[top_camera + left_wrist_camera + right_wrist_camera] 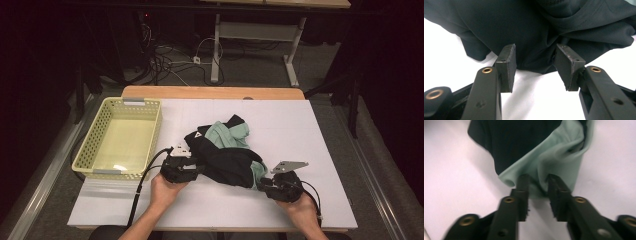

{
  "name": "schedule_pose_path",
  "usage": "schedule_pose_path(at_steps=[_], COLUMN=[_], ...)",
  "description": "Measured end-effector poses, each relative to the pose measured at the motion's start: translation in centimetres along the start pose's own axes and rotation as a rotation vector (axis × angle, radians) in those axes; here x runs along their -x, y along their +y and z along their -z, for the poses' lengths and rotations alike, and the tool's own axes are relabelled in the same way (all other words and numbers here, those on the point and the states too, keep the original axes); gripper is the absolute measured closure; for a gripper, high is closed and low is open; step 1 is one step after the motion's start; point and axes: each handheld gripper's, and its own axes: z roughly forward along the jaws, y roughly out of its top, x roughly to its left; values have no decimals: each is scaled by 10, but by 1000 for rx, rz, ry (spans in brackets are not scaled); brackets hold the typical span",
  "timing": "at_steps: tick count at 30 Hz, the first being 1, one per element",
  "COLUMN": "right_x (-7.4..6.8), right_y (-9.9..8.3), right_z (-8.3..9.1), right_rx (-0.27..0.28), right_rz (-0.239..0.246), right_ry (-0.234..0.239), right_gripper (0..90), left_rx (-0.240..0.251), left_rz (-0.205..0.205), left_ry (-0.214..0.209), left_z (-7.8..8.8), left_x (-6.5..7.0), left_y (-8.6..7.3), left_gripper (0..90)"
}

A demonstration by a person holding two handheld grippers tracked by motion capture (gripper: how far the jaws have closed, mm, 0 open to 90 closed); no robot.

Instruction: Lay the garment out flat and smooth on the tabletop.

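White covers the worktop [300,200], which carries everything. Toward its left edge sits a pale yellow perforated basket [95,145]. Near the middle lies a crumpled garment [227,160], mostly black with mint-green parts, well apart from the basket. The left gripper [535,66] rests at the garment's near left edge with its jaws partly apart; the black cloth's hem lies just at the pads, which do not press on it. The right gripper [537,187] is at the near right corner, jaws narrow, with a fold of mint-green cloth between the pads; whether they pinch it I cannot tell.
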Motion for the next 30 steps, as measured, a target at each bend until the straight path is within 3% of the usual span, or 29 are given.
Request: schedule_pose_path(at_steps=[3,7,10,16,22,25,28,30], right_x=[3,3,0,-4,-4,-6,-9,-9], right_y=[9,30,55,97,120,125,125,123], right_z=[7,15,10,-32,-57,-65,-70,-69], right_rx=[64,127,135,72,77,53,20,15], right_rz=[-16,0,33,46,14,20,50,70], right_ry=[-25,-46,-50,-48,-59,-56,-51,-43], right_gripper=[540,517,507,489,499,603,829,874], left_rx=[1,0,-5,-28,-56,-60,-61,-60], left_rz=[-6,-1,2,1,-8,-4,-1,4], left_ry=[3,4,4,2,-5,-6,-9,-13], left_z=[1,0,-1,-4,-10,-13,-13,-14], left_x=[1,-1,-3,-2,1,2,2,1], left_y=[0,0,0,0,-1,-2,-2,-2], left_gripper=[509,509,509,498,498,498,497,498])
